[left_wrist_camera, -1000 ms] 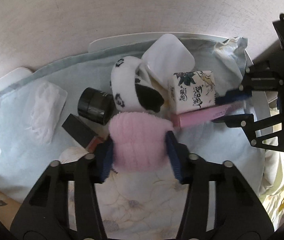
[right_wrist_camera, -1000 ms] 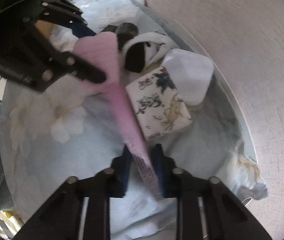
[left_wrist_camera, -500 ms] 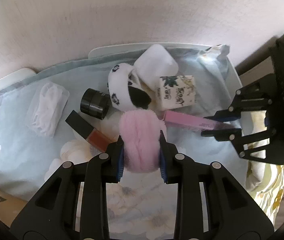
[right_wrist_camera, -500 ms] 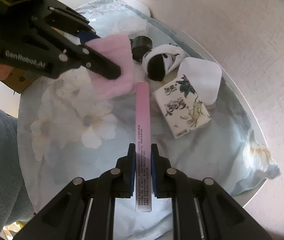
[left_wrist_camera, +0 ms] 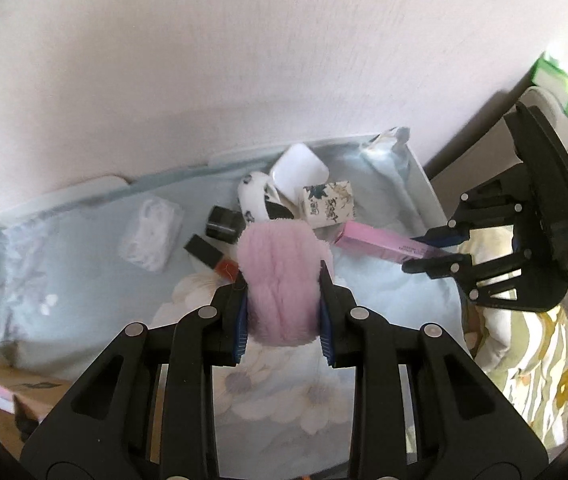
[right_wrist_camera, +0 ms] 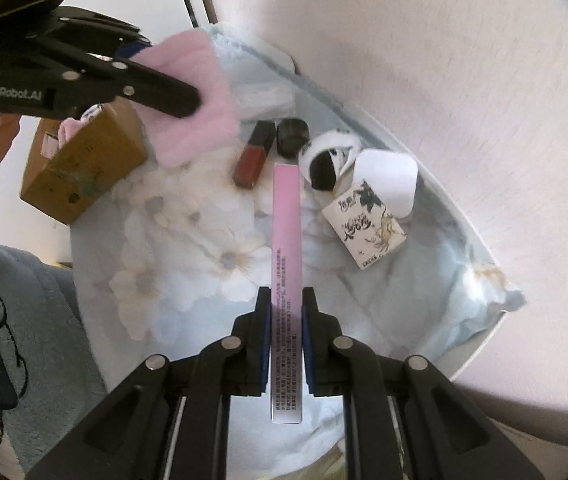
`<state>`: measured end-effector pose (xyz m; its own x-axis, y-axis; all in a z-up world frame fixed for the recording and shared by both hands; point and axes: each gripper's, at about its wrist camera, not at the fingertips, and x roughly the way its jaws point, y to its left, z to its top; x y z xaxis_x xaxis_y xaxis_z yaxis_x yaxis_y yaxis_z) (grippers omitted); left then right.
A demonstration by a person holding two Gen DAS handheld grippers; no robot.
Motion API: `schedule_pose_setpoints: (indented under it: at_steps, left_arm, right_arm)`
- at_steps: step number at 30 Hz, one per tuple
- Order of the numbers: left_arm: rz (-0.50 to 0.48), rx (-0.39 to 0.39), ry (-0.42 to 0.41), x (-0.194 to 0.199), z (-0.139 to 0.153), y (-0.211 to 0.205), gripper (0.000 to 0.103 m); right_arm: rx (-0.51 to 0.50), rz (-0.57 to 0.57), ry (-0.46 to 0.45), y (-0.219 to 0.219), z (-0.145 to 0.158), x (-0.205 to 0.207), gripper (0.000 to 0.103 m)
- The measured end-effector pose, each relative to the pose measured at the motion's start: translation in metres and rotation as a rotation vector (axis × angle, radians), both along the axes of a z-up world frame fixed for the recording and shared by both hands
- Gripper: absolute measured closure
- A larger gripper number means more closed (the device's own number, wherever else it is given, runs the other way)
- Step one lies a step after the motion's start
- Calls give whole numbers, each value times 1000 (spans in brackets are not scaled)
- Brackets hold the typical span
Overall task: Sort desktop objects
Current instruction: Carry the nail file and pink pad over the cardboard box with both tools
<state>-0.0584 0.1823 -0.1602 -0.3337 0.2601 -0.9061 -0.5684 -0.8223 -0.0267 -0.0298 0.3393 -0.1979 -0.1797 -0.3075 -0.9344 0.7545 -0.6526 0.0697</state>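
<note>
My left gripper (left_wrist_camera: 283, 300) is clamped on the pink fuzzy sock (left_wrist_camera: 279, 276), which bulges between the pads and is clear of the cloth (left_wrist_camera: 83, 280). My right gripper (right_wrist_camera: 286, 336) pinches the pink box (right_wrist_camera: 286, 240) near its back end, long end sticking out ahead, also lifted. Likely step: carry both to the cardboard box (right_wrist_camera: 83, 168), left of my right fingers, under the sock. Keep both grips firm; the long box could swivel, so move it level. Beyond my fingertips on the cloth: lip tint (right_wrist_camera: 253, 154), black jar (right_wrist_camera: 292, 136), panda sock (right_wrist_camera: 328, 156), white case (right_wrist_camera: 388, 176), floral box (right_wrist_camera: 364, 228). Avoid brushing them.
</note>
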Motion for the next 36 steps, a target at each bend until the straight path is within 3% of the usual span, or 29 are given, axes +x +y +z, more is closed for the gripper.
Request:
schedule_pose_setpoints:
  at_steps: [9, 21, 29, 36]
  left_arm:
    - [31, 2, 56, 24, 59, -62, 78]
    - [198, -1, 107, 34, 107, -199, 78]
    - [327, -18, 82, 45, 103, -291, 78]
    - [398, -23, 69, 48, 70, -344, 78]
  right_arm:
    - [4, -3, 47, -24, 47, 1, 90]
    - [-94, 98, 30, -142, 85, 13, 90]
    - [-93, 255, -23, -243, 68, 35, 90]
    - [-27, 329, -62, -314, 31, 51, 90]
